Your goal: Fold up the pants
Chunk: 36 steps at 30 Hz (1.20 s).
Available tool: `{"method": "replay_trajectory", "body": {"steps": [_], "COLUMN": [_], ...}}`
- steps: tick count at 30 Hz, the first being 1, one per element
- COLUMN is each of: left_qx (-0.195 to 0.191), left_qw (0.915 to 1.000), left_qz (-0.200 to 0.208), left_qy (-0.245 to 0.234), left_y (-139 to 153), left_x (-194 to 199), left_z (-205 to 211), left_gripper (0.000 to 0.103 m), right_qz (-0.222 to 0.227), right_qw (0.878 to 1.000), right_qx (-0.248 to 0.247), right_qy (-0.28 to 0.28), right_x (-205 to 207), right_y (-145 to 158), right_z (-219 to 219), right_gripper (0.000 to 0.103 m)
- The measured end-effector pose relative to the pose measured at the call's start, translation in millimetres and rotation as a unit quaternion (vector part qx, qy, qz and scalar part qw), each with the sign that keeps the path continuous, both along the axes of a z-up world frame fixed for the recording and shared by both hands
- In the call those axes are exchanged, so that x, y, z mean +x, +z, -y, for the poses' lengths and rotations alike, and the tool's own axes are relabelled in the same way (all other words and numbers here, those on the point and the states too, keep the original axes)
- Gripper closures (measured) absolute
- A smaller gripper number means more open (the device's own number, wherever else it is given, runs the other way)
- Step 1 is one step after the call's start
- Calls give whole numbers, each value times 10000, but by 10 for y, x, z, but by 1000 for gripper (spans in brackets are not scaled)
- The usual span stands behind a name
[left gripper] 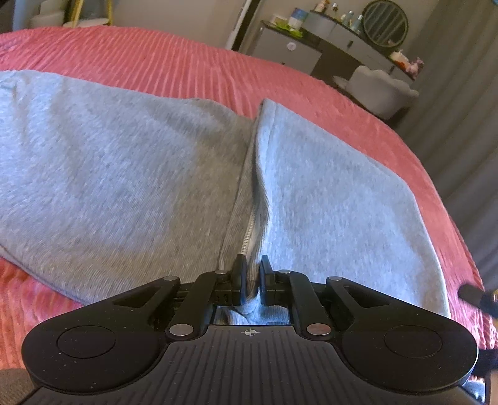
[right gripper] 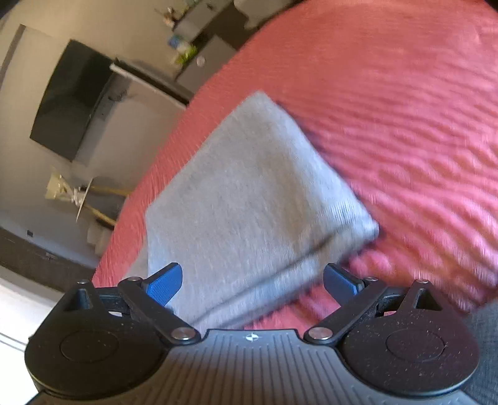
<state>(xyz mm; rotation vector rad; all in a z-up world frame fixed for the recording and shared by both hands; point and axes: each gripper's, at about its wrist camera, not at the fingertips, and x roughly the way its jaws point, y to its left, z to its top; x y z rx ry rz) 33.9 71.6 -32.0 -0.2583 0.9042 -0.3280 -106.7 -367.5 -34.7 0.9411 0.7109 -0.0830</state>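
Grey sweatpants (left gripper: 109, 162) lie on a bed covered by a ribbed coral-pink bedspread (left gripper: 155, 53). In the left wrist view, the left gripper (left gripper: 251, 274) has its black jaws pressed nearly together on a ridge of grey fabric, beside an exposed overlock seam (left gripper: 247, 236); a bunch of cloth shows between and behind the jaws. From this pinch a crease runs away across the garment, separating a darker, shaded panel on the left from a lighter panel (left gripper: 326, 193) on the right, which appears to be a layer turned over onto the rest.

In the right wrist view, the right gripper (right gripper: 252, 282) stands spread wide, its blue-padded fingers (right gripper: 165, 282) apart and gripping nothing. It hovers over one end of the sweatpants (right gripper: 249, 187), which there forms a compact stack with at least two layers visible at its near edge. The picture is motion-blurred, so whether a finger touches the cloth cannot be told.

Judged from these views, at least one fold is in place and the garment is partly doubled, but a long section extends to the left in the left wrist view. Further folding and final flattening probably remain.

A dresser with a round mirror (left gripper: 385, 23) stands beyond the bed.
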Motion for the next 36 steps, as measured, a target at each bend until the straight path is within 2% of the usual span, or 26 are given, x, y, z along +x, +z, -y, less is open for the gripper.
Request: {"method": "replay_trajectory", "body": {"steps": [3, 6, 8, 16, 18, 21, 23, 25, 30, 33, 36], "left_qx": [173, 324, 369, 353, 389, 433, 456, 459, 465, 503, 562], "left_qw": [9998, 9994, 9992, 9993, 9992, 9990, 9989, 9988, 9988, 9986, 9982], "left_qz": [48, 118, 117, 80, 88, 99, 106, 105, 110, 128, 155], "left_qy": [-11, -55, -66, -60, -69, -86, -98, -99, -107, -131, -156], "left_y": [27, 33, 23, 8, 7, 6, 2, 1, 1, -1, -3], "left_x": [-40, -71, -65, -51, -51, -54, -54, -53, -53, -54, -57], "left_z": [40, 74, 82, 72, 82, 98, 104, 107, 111, 121, 138], "left_gripper": [92, 92, 92, 92, 92, 91, 91, 91, 90, 89, 89], "right_qz": [-18, -19, -8, -125, -41, 263, 288, 142, -180, -334, -338], "right_qw": [9996, 9940, 9921, 9962, 9955, 9954, 9931, 9952, 9996, 9990, 9991], "right_qx": [165, 1002, 1165, 851, 949, 662, 832, 790, 172, -154, -184], "right_qy": [-244, -430, -454, 140, 15, -644, -778, -568, 110, 251, 191], "right_x": [78, 71, 69, 199, 163, 13, -12, 35, 178, 251, 231], "right_y": [-92, -297, -350, -316, -314, -227, -253, -267, -220, -181, -185], "right_z": [50, 145, 167, 72, 101, 184, 212, 150, -66, -150, -131], "right_gripper": [6, 6, 6, 6, 6, 6, 6, 6, 6, 6, 6]}}
